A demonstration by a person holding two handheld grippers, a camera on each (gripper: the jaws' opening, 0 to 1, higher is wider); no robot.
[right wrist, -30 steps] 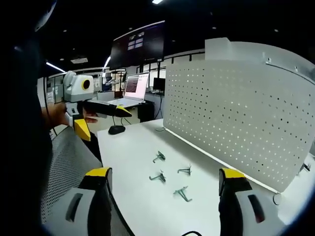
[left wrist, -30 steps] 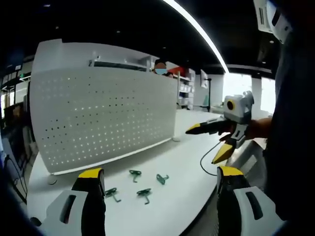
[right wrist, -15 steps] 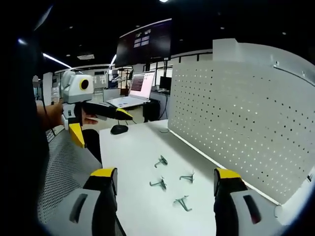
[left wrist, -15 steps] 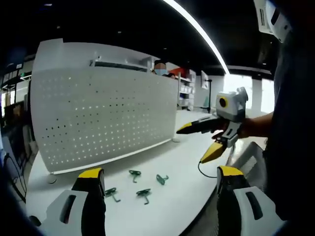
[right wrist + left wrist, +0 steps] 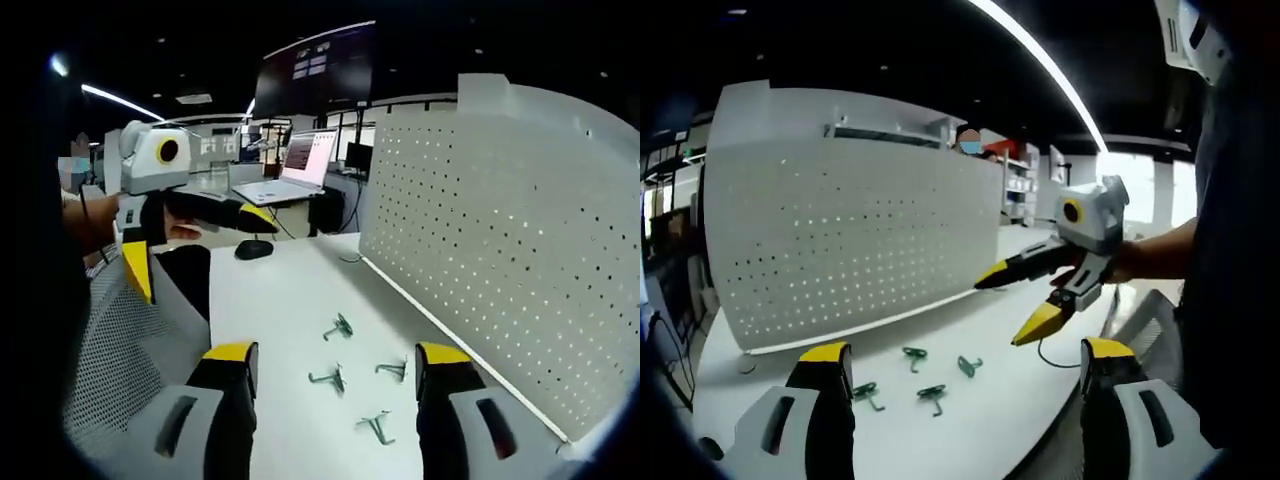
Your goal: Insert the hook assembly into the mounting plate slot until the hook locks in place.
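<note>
Several green hooks lie loose on the white table [image 5: 1020,400], among them one hook [image 5: 914,353] just ahead of my left gripper [image 5: 967,350], which is open and holds nothing. The white perforated mounting plate [image 5: 850,240] stands upright behind them. My right gripper [image 5: 1015,300] comes in from the right above the table, jaws spread. In the right gripper view the hooks [image 5: 330,379] lie between my right gripper's [image 5: 337,353] open jaws, the mounting plate [image 5: 500,260] is on the right, and the left gripper [image 5: 196,248] hangs open at the left.
A laptop [image 5: 285,175] and a black mouse [image 5: 253,249] sit at the table's far end, under a dark overhead screen [image 5: 315,70]. A mesh chair [image 5: 110,340] stands by the table edge. A person [image 5: 967,140] is behind the plate. A cable [image 5: 1045,352] trails near the edge.
The right gripper has moved in over the table toward the plate and hooks, and its jaws have narrowed slightly. The left gripper has held still.
</note>
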